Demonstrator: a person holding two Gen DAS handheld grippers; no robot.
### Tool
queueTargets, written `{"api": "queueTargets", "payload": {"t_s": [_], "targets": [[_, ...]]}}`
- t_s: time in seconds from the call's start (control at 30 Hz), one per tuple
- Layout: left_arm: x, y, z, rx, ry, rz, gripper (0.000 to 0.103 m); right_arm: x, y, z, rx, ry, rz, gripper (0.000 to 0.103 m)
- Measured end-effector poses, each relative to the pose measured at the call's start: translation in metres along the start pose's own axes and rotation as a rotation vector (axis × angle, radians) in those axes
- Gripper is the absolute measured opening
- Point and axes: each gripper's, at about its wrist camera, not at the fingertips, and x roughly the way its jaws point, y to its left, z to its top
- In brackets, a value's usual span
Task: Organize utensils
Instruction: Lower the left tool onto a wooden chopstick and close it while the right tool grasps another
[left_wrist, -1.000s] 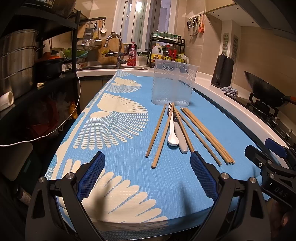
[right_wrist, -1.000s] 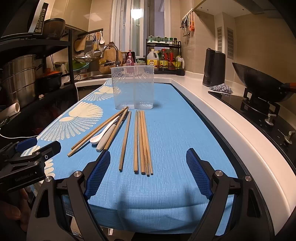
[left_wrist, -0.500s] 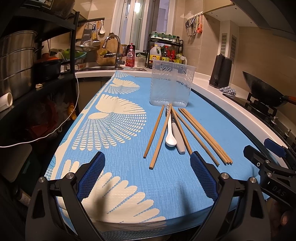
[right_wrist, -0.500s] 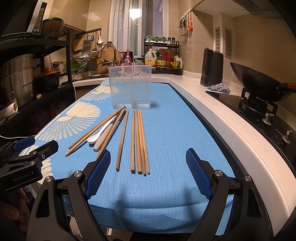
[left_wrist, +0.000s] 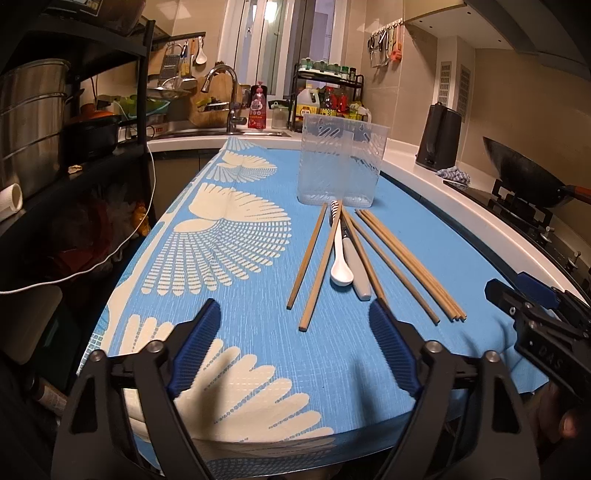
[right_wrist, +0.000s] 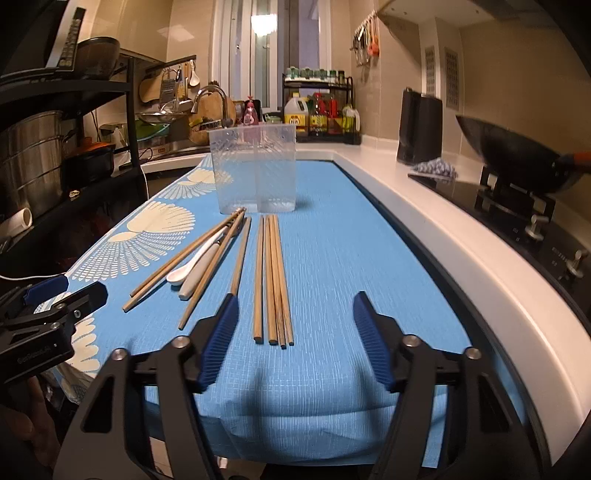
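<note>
Lying loose on the blue cloth (right_wrist: 332, 258) just before the clear holder (right_wrist: 255, 170), the chopsticks (right_wrist: 273, 277) and spoon (right_wrist: 184, 271) awaited sorting, while the left gripper (left_wrist: 295, 350) and right gripper (right_wrist: 295, 339), jaws just narrowing, gripped nothing.

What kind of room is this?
It looks like a home kitchen. There is a sink with a curved metal tap, a black wok sitting on a stove, and a rack of sauce and oil bottles by the window.
</note>
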Motion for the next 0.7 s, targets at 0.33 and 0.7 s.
{"api": "queueTargets", "payload": {"t_s": [0.33, 0.7], "targets": [[0.013, 0.011, -0.004, -0.023, 0.079, 0.028, 0.029, 0.054, -0.019, -0.007, 0.05, 0.146, 0.079, 0.024], [0.018, 0.008, 0.003, -0.052, 0.099, 0.042, 0.025, 0.059, -0.016, -0.007, 0.002, 0.162, 0.148, 0.024]]}}
